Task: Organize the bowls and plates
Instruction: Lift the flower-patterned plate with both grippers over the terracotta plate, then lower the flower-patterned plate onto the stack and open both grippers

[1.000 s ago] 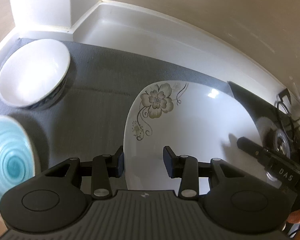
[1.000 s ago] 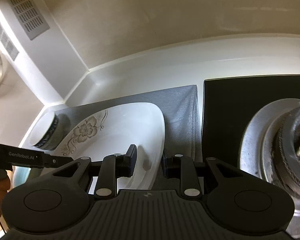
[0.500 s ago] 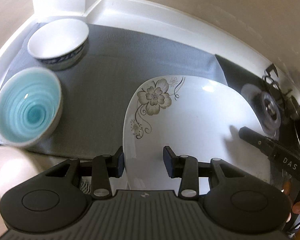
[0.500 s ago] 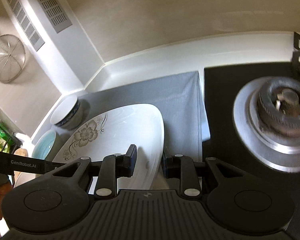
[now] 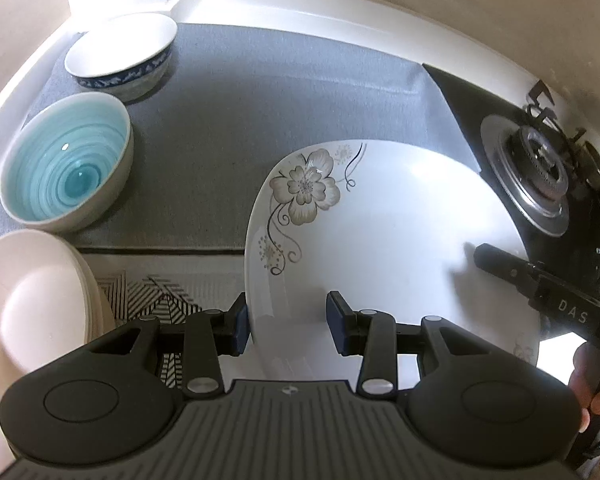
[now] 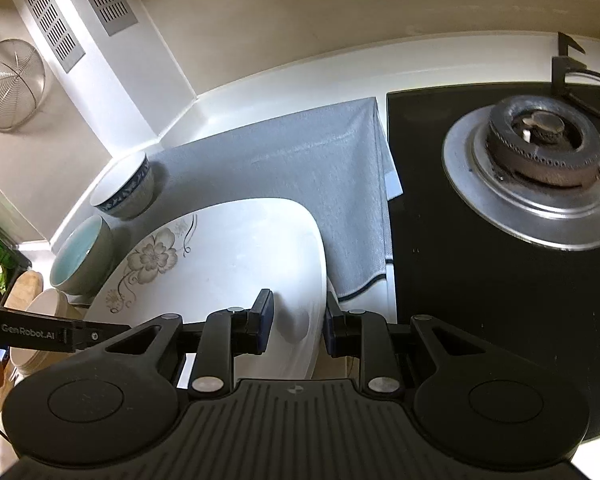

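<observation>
Plainly the flowered plate (image 5: 388, 240) is carried between the two tongs, lifted clear of the grey mat (image 5: 260, 92) on the bench, and the coming move turns on how that plate lies across them. The left tongs (image 5: 287, 322) straddle its left rim, the outer pad outside the edge and the inner pad over the plate's face, partly open but closed onto the rim as far as the view shows. The right tongs (image 6: 297, 322) pinch the opposite rim in a narrower gap, one pad above the face and one beyond the edge. The plate's long axis runs from one pair of tongs to the other, with its flower end pointing away toward the blue bowl (image 5: 66, 174) and the blue-patterned white bowl (image 5: 120, 54), both on the mat's far left. A stack of cream plates (image 5: 36, 304) sits near-left, just beside the left tongs (a likely resting place, I judge), so the left hand is nearer it and would lead.
</observation>
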Demonstrator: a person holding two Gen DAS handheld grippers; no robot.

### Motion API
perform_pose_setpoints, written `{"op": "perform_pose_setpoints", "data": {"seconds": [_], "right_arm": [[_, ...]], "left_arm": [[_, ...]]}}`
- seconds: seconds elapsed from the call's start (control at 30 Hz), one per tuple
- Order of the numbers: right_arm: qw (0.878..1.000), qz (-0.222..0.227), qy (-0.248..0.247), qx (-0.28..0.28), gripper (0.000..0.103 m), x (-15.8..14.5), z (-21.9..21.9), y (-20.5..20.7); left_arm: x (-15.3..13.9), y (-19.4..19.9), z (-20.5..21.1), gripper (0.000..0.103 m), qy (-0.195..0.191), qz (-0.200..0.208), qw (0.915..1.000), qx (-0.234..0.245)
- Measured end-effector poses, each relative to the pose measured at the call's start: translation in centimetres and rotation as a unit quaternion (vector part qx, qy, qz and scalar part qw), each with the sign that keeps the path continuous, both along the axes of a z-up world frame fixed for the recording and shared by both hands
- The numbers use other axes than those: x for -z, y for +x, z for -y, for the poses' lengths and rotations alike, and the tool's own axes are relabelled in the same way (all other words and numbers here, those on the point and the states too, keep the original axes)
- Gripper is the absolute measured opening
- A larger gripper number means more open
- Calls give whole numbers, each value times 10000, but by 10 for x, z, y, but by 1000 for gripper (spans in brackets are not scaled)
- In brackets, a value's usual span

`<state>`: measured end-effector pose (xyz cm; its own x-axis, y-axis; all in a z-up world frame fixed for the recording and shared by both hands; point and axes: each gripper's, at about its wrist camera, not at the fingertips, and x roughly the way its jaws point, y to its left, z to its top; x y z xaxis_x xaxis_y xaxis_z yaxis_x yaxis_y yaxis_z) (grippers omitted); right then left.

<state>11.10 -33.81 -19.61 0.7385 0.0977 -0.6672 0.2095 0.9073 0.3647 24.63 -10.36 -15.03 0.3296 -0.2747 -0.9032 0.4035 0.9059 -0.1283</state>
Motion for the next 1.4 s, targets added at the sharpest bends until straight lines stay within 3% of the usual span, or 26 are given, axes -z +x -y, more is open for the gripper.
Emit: {"op": "perform_pose_setpoints", "data": {"seconds": [0.4, 0.6, 0.7, 0.77, 0.93, 1.0, 1.07, 1.17, 1.4], "right_arm": [[9971, -120, -734, -161, 28, -5, -19, -14], [9919, -167, -1240, -225, 36, -7, -28, -13], [9911, -311, -1285, -187, 39, -5, -27, -12], [9913, -239, -1289, -133, 38, -10, -25, -16], [9951, -137, -976, 52, 39, -16, -15, -26], [9964, -191, -820, 96, 39, -16, -11, -26], [9970, -203, -745, 57, 41, -19, -12, -27], [9968, -200, -769, -46, 55, -29, -19, -28], [9969, -336, -667, -242, 71, -45, -37, -31]], "left_arm": [[3, -20, 0, 44, 185, 17, 9997, 141], [2, -23, -1, 44, 135, 66, 9998, 135], [-7, -26, -1, 53, 85, 287, 9994, 193], [-12, -28, 0, 70, 56, 412, 9989, 227], [-18, -29, -3, 86, -62, 437, 9988, 225], [-21, -30, -4, 87, -130, 437, 9987, 235], [-24, -32, -5, 95, -183, 433, 9985, 296], [-30, -38, -5, 103, -264, 507, 9975, 414], [-48, -48, -16, 103, -372, 752, 9959, 346]]}}
